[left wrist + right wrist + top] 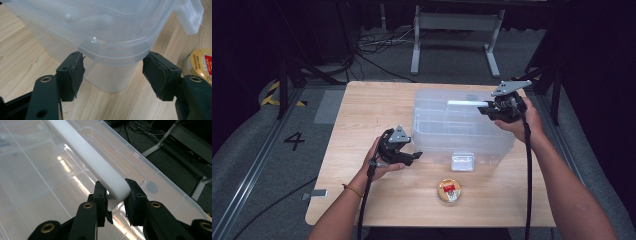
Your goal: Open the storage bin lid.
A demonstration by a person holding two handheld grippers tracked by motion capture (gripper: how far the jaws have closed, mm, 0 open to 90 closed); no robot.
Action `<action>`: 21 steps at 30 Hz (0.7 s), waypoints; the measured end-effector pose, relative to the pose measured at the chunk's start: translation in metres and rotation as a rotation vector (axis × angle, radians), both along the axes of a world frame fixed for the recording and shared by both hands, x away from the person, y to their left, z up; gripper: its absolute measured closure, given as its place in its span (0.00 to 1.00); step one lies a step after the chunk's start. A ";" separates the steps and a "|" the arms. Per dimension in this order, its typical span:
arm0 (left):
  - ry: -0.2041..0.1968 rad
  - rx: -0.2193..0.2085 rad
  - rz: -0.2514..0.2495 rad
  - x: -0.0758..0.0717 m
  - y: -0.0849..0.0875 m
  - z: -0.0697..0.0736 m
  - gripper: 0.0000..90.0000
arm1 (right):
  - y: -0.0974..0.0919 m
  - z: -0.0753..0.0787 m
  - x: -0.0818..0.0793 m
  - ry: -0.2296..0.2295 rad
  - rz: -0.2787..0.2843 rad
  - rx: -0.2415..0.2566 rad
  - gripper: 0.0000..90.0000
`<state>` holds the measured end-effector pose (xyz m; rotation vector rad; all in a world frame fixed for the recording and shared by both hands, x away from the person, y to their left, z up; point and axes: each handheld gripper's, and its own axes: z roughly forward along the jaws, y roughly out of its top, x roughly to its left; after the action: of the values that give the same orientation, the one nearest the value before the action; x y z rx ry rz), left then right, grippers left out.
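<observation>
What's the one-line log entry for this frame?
right gripper: shut on white handle | left gripper: open, straddling clear box corner, no contact | gold tin: on table, untouched

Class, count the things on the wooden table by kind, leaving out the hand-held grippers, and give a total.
Clear plastic box with lid: 1
White handle bar on the lid: 1
Round gold tin: 1
Total: 3

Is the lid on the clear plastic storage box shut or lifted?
Shut as far as visible: the translucent lid sits flush on the clear plastic storage box rim; front latch state unclear.
</observation>
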<state>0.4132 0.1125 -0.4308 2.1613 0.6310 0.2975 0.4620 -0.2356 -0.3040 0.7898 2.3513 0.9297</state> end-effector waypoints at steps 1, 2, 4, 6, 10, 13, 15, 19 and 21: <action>0.002 0.000 -0.002 0.000 0.000 0.000 0.38 | 0.000 0.000 0.000 0.000 0.000 0.000 0.81; -0.001 0.004 -0.002 -0.001 0.001 0.000 0.38 | 0.000 0.000 0.000 0.001 -0.002 0.000 0.81; -0.002 0.001 -0.003 -0.001 0.002 0.000 0.38 | 0.001 0.000 -0.001 -0.001 -0.002 0.000 0.81; 0.002 -0.003 -0.008 -0.001 0.003 0.000 0.39 | 0.000 0.000 -0.001 0.004 -0.003 0.014 0.81; -0.007 0.005 -0.024 0.000 0.006 0.001 0.41 | -0.001 0.002 0.001 0.016 -0.003 0.018 0.81; -0.018 0.019 -0.022 -0.002 0.008 0.003 0.40 | -0.003 0.001 0.002 0.024 -0.010 0.039 0.81; -0.024 0.030 -0.024 -0.003 0.009 0.006 0.40 | -0.002 0.002 0.002 0.026 -0.012 0.036 0.81; -0.038 0.000 -0.005 -0.007 0.017 0.013 0.41 | 0.000 0.005 0.003 0.036 -0.022 0.024 0.81; -0.043 -0.021 0.002 -0.007 0.022 0.016 0.42 | 0.000 0.006 0.004 0.037 -0.029 0.024 0.81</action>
<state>0.4062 0.1347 -0.4148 2.1291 0.6090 0.3363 0.4657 -0.2354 -0.2979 0.8551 2.3582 0.9403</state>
